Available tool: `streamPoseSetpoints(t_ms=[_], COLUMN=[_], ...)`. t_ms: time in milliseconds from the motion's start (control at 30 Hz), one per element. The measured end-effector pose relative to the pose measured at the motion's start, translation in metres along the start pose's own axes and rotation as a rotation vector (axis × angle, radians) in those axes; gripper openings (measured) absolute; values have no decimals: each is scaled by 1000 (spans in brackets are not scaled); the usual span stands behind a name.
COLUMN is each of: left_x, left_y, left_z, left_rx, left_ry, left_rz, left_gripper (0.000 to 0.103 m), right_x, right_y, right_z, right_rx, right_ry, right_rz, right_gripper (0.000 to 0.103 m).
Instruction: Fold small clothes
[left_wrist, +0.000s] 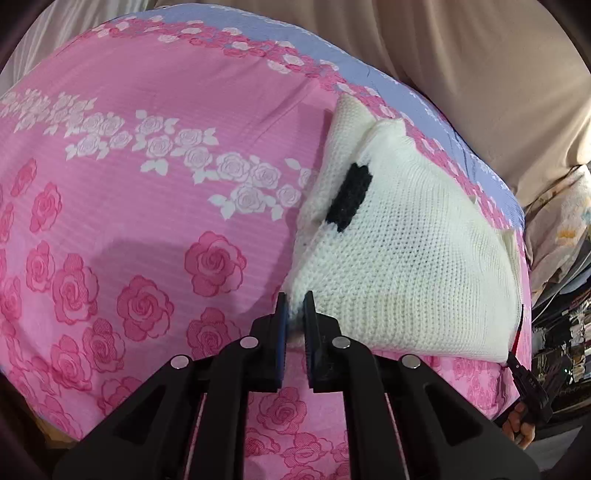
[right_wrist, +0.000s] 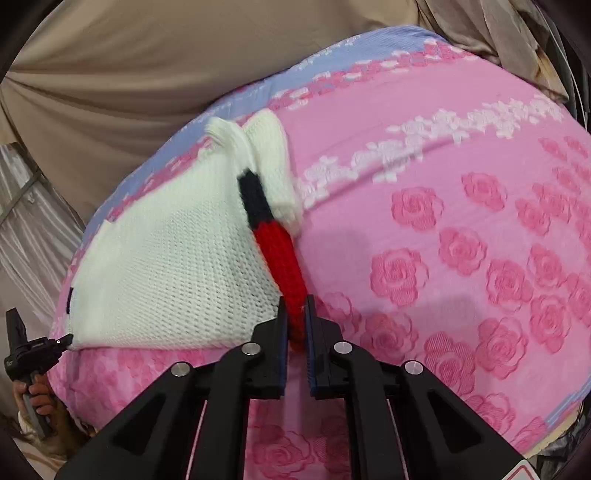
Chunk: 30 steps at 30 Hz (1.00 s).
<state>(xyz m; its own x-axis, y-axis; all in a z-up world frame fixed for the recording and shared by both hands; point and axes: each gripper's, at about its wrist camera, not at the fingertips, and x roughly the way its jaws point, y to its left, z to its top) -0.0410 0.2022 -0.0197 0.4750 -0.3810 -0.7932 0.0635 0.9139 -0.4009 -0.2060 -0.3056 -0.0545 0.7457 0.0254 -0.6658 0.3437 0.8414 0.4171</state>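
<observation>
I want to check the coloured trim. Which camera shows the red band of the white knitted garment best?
The right wrist view: the red band runs from the black band into the right gripper. The left wrist view shows only a black patch; no red knit is visible.

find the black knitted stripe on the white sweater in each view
Left wrist: the black knitted stripe sits right of centre, on the white knitted sweater, above the left gripper.
Right wrist: the stripe sits left of centre, running down into a red knitted band.
Shared landmark: the row of white roses on the pink bedsheet.
</observation>
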Motion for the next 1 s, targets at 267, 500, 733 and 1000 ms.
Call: streamPoseSetpoints(t_ms=[267,500,733,1000], left_x=[-52,21,110,71], left_y=[-30,-92,-96,-105], left_z=[51,123,156,174], left_rx=[36,151,107,169], left_ry=[-258,-231,0,-211], left_rz=[-23,-39,-62,-30], left_gripper=[78,89,5,5], right_x=[-26,53,122,71], right_y=[44,85,102,91], right_z=[62,134,151,170], right_rx=[-109,-166,-146,-79], right_ry=[-203,-138,-6,-210], right_rz=[-82,-56,-87,26], right_gripper=[53,63,13,7])
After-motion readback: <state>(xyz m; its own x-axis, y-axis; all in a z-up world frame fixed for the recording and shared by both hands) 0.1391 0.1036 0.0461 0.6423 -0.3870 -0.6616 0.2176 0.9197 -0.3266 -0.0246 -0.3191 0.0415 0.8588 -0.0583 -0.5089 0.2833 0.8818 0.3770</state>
